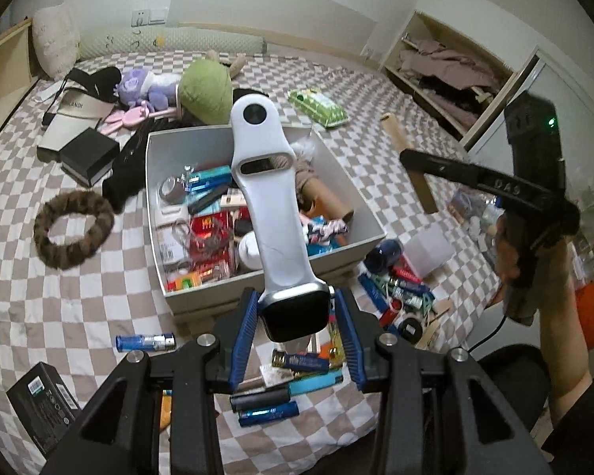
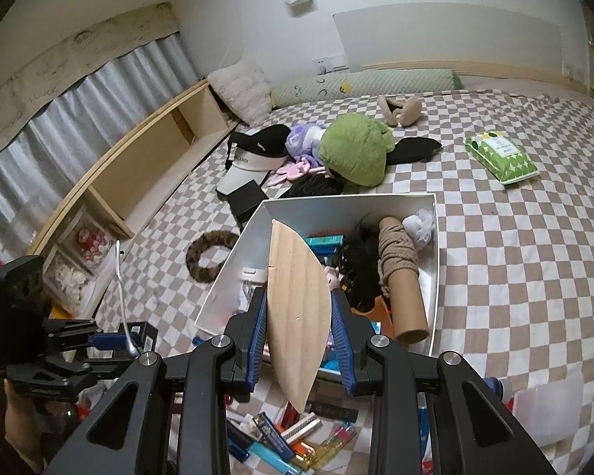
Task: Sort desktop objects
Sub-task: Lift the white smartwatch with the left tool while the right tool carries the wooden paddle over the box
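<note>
Two pairs of tongs hover above the white box [image 1: 360, 213] on the checkered bed [image 1: 59, 316]. The left tongs [image 1: 297, 312] pinch a smartwatch [image 1: 273, 217] by its dark face, white strap reaching out over the box. The right tongs [image 2: 299, 320] pinch a curved wooden piece [image 2: 297, 304] between blue pads, upright above the box's near edge.

both wrist cameras look down from close above the bed, sharing the white box [image 1: 370, 233] [image 2: 435, 245] at frame centre.
</note>
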The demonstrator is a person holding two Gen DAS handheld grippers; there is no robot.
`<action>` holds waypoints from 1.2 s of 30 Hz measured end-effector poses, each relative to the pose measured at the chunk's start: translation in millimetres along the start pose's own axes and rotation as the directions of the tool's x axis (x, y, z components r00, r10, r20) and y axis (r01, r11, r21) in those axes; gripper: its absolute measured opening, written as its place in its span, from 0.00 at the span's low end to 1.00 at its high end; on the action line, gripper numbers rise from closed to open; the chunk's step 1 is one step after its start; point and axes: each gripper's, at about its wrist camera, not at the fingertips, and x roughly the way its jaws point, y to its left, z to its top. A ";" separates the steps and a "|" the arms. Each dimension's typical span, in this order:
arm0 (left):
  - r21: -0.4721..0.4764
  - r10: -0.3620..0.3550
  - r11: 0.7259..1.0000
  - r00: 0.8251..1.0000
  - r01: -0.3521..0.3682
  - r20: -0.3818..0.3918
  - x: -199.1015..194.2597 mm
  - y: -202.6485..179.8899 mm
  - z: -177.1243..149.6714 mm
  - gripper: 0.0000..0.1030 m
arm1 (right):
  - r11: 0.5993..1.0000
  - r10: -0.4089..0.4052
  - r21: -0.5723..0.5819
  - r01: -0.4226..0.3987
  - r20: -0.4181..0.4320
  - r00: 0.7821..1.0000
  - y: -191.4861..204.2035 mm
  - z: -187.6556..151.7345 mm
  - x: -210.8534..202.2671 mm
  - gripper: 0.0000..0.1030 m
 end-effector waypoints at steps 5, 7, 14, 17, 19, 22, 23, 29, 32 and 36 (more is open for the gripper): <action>-0.027 -0.036 0.999 0.998 0.037 0.047 -10.8 -0.3 18.8 0.39 | 1.000 -0.013 0.006 0.013 0.008 1.000 -1.7 8.8 9.1 0.31; -0.038 -0.043 0.998 0.997 0.046 0.069 -14.9 0.5 25.7 0.39 | 1.000 -0.018 0.013 0.018 0.009 1.000 -3.6 13.1 14.7 0.31; -0.091 -0.054 0.993 0.987 0.069 0.151 -29.5 7.9 53.1 0.39 | 0.998 -0.038 0.044 0.038 0.000 0.999 -13.1 22.5 32.7 0.31; -0.099 -0.032 0.994 0.985 0.049 0.171 -28.9 9.9 64.7 0.39 | 0.997 -0.055 0.051 0.056 -0.011 0.998 -17.6 24.7 43.0 0.31; -0.102 -0.014 0.994 0.983 0.032 0.180 -26.4 11.1 71.5 0.39 | 0.997 -0.063 0.052 0.064 -0.015 0.998 -19.4 26.4 49.7 0.31; -0.113 0.015 0.994 0.983 0.006 0.183 -17.3 14.0 80.3 0.39 | 0.996 -0.065 0.054 0.065 -0.015 0.998 -21.0 29.5 59.7 0.31; -0.118 0.022 0.993 0.983 -0.001 0.182 -13.3 15.3 83.1 0.39 | 0.996 -0.065 0.055 0.066 -0.015 0.998 -21.1 30.6 63.5 0.31; -0.136 0.066 0.990 0.980 -0.040 0.187 2.8 22.1 96.7 0.39 | 0.994 -0.096 0.038 0.097 -0.040 0.995 -21.4 38.4 93.3 0.31; -0.133 0.087 0.989 0.979 -0.063 0.183 10.3 24.0 101.7 0.39 | 0.992 -0.119 0.024 0.121 -0.081 0.990 -23.0 39.1 113.4 0.31; -0.145 0.095 0.987 0.982 -0.072 0.162 23.7 29.5 106.0 0.39 | 0.988 -0.151 0.016 0.154 -0.143 0.978 -27.9 39.5 138.2 0.31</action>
